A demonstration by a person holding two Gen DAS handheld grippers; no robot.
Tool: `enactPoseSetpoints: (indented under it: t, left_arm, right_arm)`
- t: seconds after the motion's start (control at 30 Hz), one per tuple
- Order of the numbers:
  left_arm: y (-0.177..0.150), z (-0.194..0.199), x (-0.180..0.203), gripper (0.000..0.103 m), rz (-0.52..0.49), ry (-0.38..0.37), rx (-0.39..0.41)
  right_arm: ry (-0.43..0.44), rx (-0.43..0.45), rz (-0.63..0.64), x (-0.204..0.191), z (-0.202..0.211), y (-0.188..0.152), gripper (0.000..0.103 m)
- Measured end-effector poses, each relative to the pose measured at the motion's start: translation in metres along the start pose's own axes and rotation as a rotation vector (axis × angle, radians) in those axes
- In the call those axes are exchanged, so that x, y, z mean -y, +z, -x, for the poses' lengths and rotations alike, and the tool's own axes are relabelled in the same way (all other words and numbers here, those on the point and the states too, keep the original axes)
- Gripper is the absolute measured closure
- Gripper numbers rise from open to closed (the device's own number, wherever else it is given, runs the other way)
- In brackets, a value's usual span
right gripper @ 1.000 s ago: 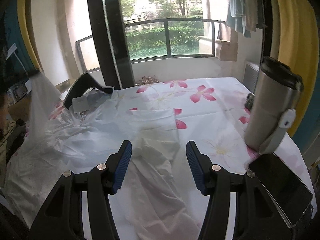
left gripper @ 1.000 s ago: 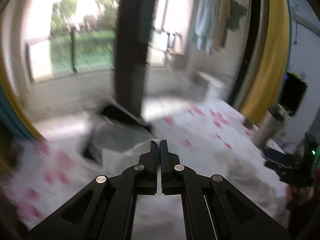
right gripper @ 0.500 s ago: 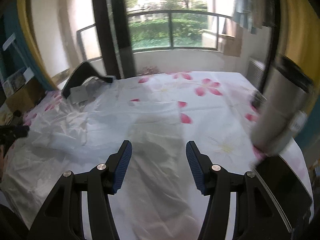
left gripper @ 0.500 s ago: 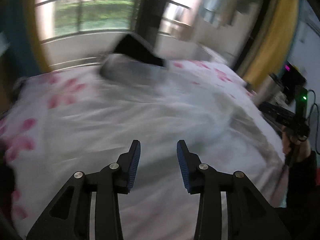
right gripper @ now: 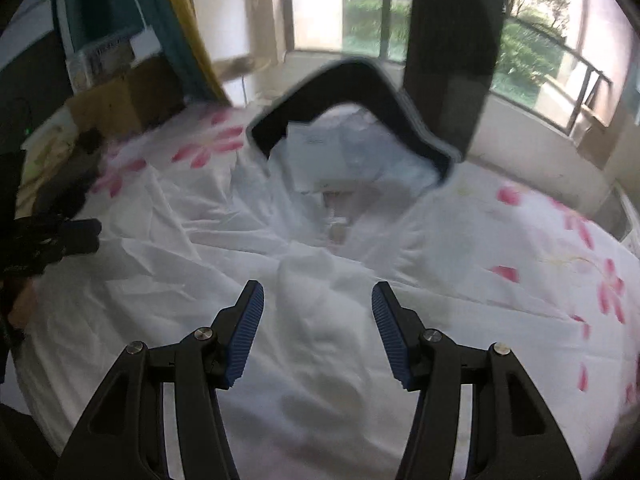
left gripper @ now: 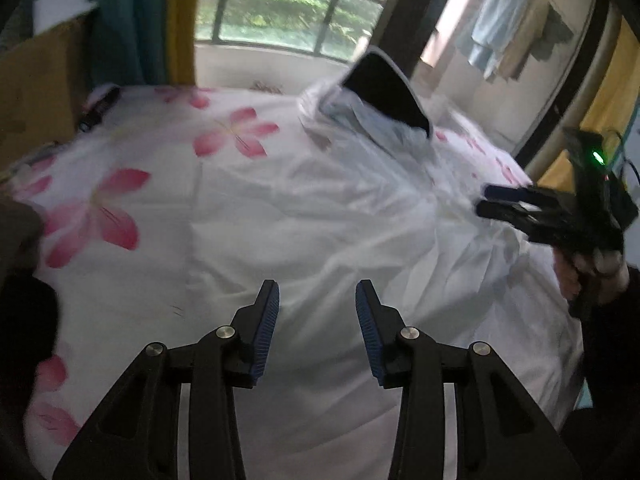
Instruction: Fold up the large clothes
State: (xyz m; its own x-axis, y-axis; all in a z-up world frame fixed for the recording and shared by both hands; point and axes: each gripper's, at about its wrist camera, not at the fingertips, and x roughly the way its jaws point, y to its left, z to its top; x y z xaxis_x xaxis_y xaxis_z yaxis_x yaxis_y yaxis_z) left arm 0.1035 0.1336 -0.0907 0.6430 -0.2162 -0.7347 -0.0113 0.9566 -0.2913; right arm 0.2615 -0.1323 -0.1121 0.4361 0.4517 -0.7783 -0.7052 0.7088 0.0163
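A white garment (left gripper: 360,208) lies spread and rumpled across a bed covered by a white sheet with pink flowers (left gripper: 92,216); its dark collar (right gripper: 352,92) stands raised at the far end, toward the balcony window (right gripper: 360,20). Left tongs (left gripper: 317,312): jaws spread, blue pads bare, nothing between them, poised over the near part of the garment. Right tongs (right gripper: 318,304): jaws likewise spread and empty, above a bunched fold of the white cloth. In the left wrist view the right tongs (left gripper: 504,200) appear at the right edge, carried by a hand (left gripper: 588,272).
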Motion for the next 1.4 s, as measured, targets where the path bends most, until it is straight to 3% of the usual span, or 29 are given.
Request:
enactPoseSetpoints:
  t: [0.03, 0.1, 0.13, 0.17, 0.2, 0.27, 0.47, 0.6, 0.7, 0.73, 0.83, 0.87, 0.97, 1.0, 1.07, 1.3, 1.4]
  left_arm:
    - [-0.003, -0.004, 0.002, 0.061, -0.012, -0.008, -0.011]
    - [-0.007, -0.009, 0.006, 0.061, -0.030, -0.018, -0.021]
    - [-0.009, -0.009, 0.007, 0.061, -0.036, -0.017, -0.021]
    - [-0.011, -0.009, 0.008, 0.062, -0.045, -0.012, -0.020]
    - [-0.013, -0.008, 0.009, 0.075, -0.053, -0.006, -0.017]
    - [-0.015, -0.007, 0.011, 0.089, -0.074, 0.019, -0.021]
    - [-0.023, 0.006, 0.021, 0.089, -0.133, 0.059, -0.029]
    - [-0.034, 0.008, 0.028, 0.089, -0.156, 0.058, -0.081]
    - [-0.039, 0.010, 0.031, 0.089, -0.152, 0.040, -0.124]
    - [-0.038, 0.013, 0.032, 0.089, -0.152, 0.040, -0.130]
    - [-0.028, 0.026, 0.037, 0.089, -0.153, 0.037, -0.104]
    - [-0.023, 0.031, 0.039, 0.089, -0.158, 0.042, -0.090]
    - [-0.004, 0.044, 0.043, 0.086, -0.178, 0.056, -0.037]
    - [0.003, 0.046, 0.044, 0.074, -0.183, 0.056, -0.022]
    - [0.017, 0.041, 0.042, 0.060, -0.193, 0.083, -0.011]
    - [0.049, -0.010, 0.024, 0.060, -0.206, 0.148, -0.048]
    - [0.058, -0.027, 0.018, 0.060, -0.219, 0.159, -0.048]
  right_arm:
    - [0.002, -0.018, 0.002, -0.001, -0.008, 0.000, 0.050]
    - [0.018, -0.065, 0.004, 0.000, -0.025, -0.003, 0.096]
    - [0.012, -0.080, 0.006, 0.000, -0.029, -0.005, 0.099]
    - [-0.004, -0.079, 0.010, 0.001, -0.029, -0.007, 0.099]
    - [-0.020, -0.055, 0.008, 0.003, -0.022, -0.010, 0.099]
    - [-0.057, -0.012, -0.002, 0.010, -0.002, -0.014, 0.099]
    - [-0.175, 0.098, -0.123, 0.053, 0.075, -0.049, 0.099]
    - [-0.175, 0.094, -0.248, 0.073, 0.092, -0.087, 0.099]
    - [-0.166, 0.041, -0.355, 0.088, 0.092, -0.122, 0.097]
    - [-0.158, 0.024, -0.382, 0.090, 0.090, -0.130, 0.094]
    - [-0.140, 0.007, -0.454, 0.091, 0.093, -0.158, 0.065]
    - [-0.125, 0.008, -0.475, 0.091, 0.096, -0.167, 0.060]
    - [-0.095, 0.019, -0.492, 0.090, 0.109, -0.182, 0.059]
    - [-0.093, 0.016, -0.485, 0.089, 0.111, -0.184, 0.059]
    - [-0.090, 0.021, -0.464, 0.088, 0.119, -0.187, 0.059]
    - [-0.092, 0.123, -0.392, 0.101, 0.136, -0.157, 0.059]
    - [-0.087, 0.103, -0.372, 0.109, 0.117, -0.137, 0.059]
